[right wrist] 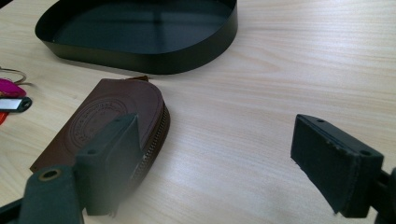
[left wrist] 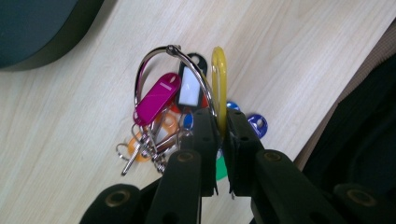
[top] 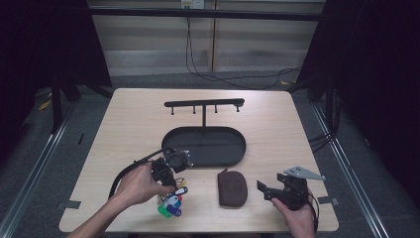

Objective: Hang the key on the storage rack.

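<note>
Left tongs [left wrist: 220,140] pinch the key bunch's ring [left wrist: 175,74]; right tongs [right wrist: 229,163] gape empty.

Key bunch [top: 171,201] partly covered by the left hand [top: 141,184] in the high view, single tags too small to tell apart there. Green tag [left wrist: 221,169] nearly all hidden behind the left hand-held gripper [left wrist: 221,135] in its own view. Brown pouch [right wrist: 109,123] partly masked by the blurred near jaw in the right gripper view. Black tray [right wrist: 140,32] cut off by the top edge. Pink tag [right wrist: 9,87] cropped at the left edge.
</note>
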### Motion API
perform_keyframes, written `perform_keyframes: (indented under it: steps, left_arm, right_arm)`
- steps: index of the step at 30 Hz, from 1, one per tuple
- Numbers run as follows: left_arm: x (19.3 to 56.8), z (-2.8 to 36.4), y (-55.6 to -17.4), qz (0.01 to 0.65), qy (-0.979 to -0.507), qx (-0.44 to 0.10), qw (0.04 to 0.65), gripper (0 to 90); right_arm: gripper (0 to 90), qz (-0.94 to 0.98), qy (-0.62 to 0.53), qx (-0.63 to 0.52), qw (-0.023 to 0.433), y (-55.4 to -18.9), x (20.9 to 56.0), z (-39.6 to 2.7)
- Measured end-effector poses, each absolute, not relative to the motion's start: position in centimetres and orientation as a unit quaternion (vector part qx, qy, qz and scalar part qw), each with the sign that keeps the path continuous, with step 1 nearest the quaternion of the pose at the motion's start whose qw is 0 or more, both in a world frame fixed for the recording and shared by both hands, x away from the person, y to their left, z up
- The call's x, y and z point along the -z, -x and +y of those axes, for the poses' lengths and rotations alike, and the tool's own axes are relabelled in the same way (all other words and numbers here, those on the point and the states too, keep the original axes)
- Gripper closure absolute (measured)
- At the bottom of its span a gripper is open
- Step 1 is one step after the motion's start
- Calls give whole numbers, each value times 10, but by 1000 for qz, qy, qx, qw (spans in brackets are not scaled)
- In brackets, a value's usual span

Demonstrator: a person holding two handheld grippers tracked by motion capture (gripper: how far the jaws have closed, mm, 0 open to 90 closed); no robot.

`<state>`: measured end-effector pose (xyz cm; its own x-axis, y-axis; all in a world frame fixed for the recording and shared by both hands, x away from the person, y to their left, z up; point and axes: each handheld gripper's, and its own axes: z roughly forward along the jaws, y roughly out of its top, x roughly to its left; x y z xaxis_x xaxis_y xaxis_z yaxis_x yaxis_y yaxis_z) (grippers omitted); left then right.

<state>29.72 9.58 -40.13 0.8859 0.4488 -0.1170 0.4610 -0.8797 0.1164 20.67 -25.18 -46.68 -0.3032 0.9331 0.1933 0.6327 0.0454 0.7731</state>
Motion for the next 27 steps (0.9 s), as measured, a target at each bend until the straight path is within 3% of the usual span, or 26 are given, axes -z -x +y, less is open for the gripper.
perform_keyframes:
  steps: [27]
  left_arm:
    - [349, 112, -317, 245, -967, 29, 61, 849]
  right_arm:
    - [162, 699, -559, -404, 189, -206, 466, -252]
